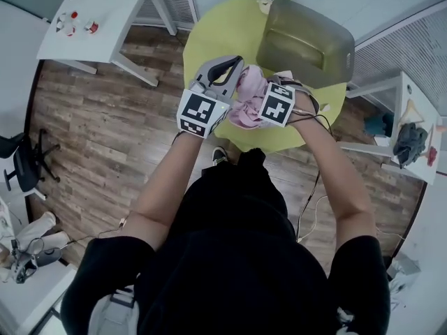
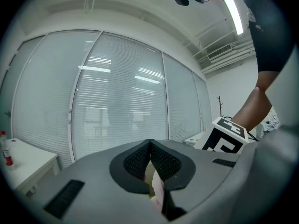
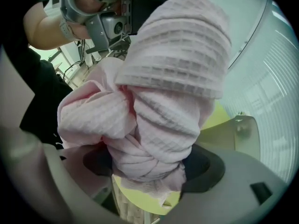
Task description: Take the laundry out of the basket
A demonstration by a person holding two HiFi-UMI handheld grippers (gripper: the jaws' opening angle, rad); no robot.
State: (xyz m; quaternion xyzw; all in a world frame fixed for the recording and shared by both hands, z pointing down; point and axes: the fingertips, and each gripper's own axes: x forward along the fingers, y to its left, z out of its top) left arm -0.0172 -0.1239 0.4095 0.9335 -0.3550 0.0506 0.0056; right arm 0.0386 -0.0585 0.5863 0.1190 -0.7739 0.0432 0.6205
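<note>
Pink waffle-weave cloth (image 1: 246, 96) hangs bunched between the two grippers in the head view, above the yellow round table (image 1: 216, 30) and clear of the olive basket (image 1: 307, 44), which sits at one o'clock from it. The left gripper (image 1: 227, 72) meets the bundle from nine o'clock, the right gripper (image 1: 264, 98) from three o'clock. In the left gripper view, that gripper (image 2: 150, 155) has its jaws pressed together at the tips, with a thin pink fold of the cloth (image 2: 158, 190) pinched lower down. In the right gripper view, the right gripper (image 3: 149, 171) clamps a twisted neck of the cloth (image 3: 173, 78), whose long axis runs from six to twelve o'clock, the thick rolled end pointing up.
</note>
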